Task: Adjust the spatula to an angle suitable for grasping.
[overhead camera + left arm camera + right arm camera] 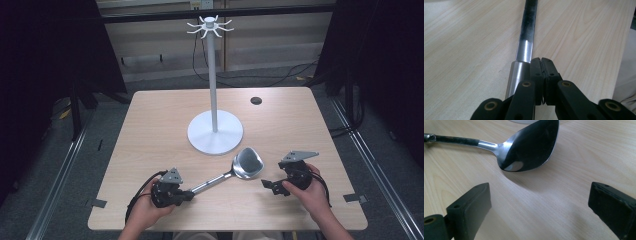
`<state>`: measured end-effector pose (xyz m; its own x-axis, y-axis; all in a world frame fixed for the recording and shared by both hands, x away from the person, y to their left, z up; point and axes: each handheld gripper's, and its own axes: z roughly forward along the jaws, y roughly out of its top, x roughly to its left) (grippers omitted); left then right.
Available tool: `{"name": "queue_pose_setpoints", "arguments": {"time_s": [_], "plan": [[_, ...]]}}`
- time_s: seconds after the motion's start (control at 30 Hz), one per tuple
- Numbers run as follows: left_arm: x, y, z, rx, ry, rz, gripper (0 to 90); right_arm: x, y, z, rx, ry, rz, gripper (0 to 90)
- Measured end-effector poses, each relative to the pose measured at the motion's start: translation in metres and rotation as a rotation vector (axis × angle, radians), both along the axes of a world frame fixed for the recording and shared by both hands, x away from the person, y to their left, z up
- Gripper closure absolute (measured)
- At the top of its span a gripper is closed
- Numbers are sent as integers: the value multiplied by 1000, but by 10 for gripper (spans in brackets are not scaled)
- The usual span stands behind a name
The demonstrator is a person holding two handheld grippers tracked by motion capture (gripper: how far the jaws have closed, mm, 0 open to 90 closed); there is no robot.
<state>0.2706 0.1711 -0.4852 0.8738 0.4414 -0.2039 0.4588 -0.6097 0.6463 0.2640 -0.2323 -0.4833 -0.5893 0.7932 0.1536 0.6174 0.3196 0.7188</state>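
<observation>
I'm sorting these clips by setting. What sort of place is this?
Probably a lab or recording workspace, not a kitchen: a bare wooden table on grey carpet, dark curtains at both sides, loose cables on the floor behind, and a lone spatula beside a white hook stand.

Shiny metal ladle (239,169) flat on table, bowl toward stand.

I count one steel ladle (235,170) on my table (150,130), one white hook stand (215,131) with one round base and one pole, one dark round grommet (256,100) in the tabletop, and two grippers: my left gripper (191,195) and my right gripper (266,184). Two hands.
</observation>
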Motion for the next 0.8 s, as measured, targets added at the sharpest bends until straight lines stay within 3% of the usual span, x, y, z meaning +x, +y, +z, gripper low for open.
{"name": "queue_pose_setpoints", "arguments": {"time_s": [0.23, 0.37, 0.43, 0.8], "plan": [[0, -2, -2, 30, 15, -5, 884, 0, 1, -1, -1, 2, 7, 42], [1, -2, -3, 41, 1, -4, 884, 0, 1, -1, 0, 2, 6, 42], [2, -1, -4, 27, 1, 4, 882, 0, 1, -1, -2, 1, 7, 42], [11, 8, -6, 37, -18, 70, 871, 0, 2, 0, -1, -2, 7, 41]]}}
